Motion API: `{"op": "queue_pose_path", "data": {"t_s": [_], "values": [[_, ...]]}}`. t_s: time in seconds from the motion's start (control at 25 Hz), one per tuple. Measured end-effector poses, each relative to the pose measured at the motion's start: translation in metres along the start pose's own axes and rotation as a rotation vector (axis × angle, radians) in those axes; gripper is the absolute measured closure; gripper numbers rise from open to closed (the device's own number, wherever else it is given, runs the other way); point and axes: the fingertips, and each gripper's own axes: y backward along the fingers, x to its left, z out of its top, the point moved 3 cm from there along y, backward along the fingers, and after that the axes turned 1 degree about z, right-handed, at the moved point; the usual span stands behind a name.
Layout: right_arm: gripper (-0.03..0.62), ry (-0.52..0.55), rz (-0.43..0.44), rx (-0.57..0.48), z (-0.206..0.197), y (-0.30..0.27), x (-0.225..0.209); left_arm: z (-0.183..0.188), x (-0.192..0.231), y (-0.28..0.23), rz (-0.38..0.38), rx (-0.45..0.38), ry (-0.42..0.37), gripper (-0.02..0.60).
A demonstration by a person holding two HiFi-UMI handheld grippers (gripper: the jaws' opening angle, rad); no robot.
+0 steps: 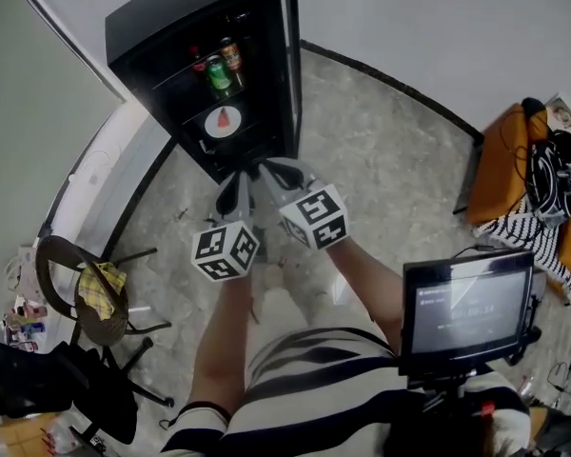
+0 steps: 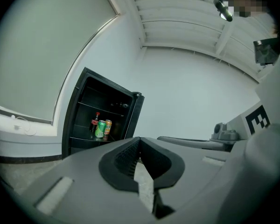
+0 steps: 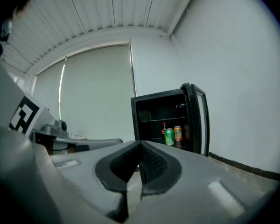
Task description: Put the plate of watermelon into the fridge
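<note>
A black mini fridge [image 1: 205, 60] stands on the floor with its door [image 1: 290, 65] swung open to the right. On its lower shelf rests a white plate with a red watermelon slice [image 1: 223, 120]. A shelf above holds a green can [image 1: 218, 74], an orange can and a dark bottle. My left gripper [image 1: 236, 187] and right gripper [image 1: 276, 169] hover side by side just in front of the fridge, both shut and empty. The left gripper view shows shut jaws [image 2: 139, 141] with the fridge [image 2: 100, 120] beyond. The right gripper view shows the same [image 3: 140, 146], [image 3: 168, 120]; the plate is hidden in both.
A chair with a yellow cloth [image 1: 95, 293] and a black bag [image 1: 29, 379] stand at the left. A monitor on a stand [image 1: 466, 307] is at the right, near an orange seat with striped fabric [image 1: 523, 179]. A white ledge [image 1: 95, 179] runs left of the fridge.
</note>
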Motion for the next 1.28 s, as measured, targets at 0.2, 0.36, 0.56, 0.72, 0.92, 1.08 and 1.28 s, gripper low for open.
{"op": "queue_pose_path", "data": {"t_s": [0.2, 0.36, 0.56, 0.72, 0.92, 1.08, 1.28], "values": [[0.597, -0.019, -0.006, 0.004, -0.006, 0.030, 0.002, -0.006, -0.022, 0.019, -0.009, 0.000, -0.002, 0.580], [0.597, -0.031, -0.011, 0.003, -0.007, 0.049, 0.007, -0.008, -0.037, 0.035, -0.024, -0.001, -0.012, 0.580], [0.597, -0.033, -0.004, 0.017, -0.012, 0.069, 0.018, -0.012, -0.052, 0.055, -0.045, 0.002, -0.029, 0.580], [0.597, -0.025, 0.002, 0.026, -0.018, 0.085, 0.027, -0.019, -0.060, 0.070, -0.060, 0.009, -0.033, 0.580], [0.597, -0.035, -0.016, 0.034, -0.028, 0.103, 0.031, -0.029, -0.063, 0.088, -0.059, 0.013, -0.038, 0.580], [0.597, -0.059, -0.044, 0.043, -0.037, 0.112, 0.031, -0.033, -0.059, 0.098, -0.044, 0.017, -0.031, 0.580], [0.597, -0.064, -0.045, 0.033, -0.038, 0.110, 0.035, -0.031, -0.055, 0.102, -0.037, 0.009, -0.033, 0.580]]}}
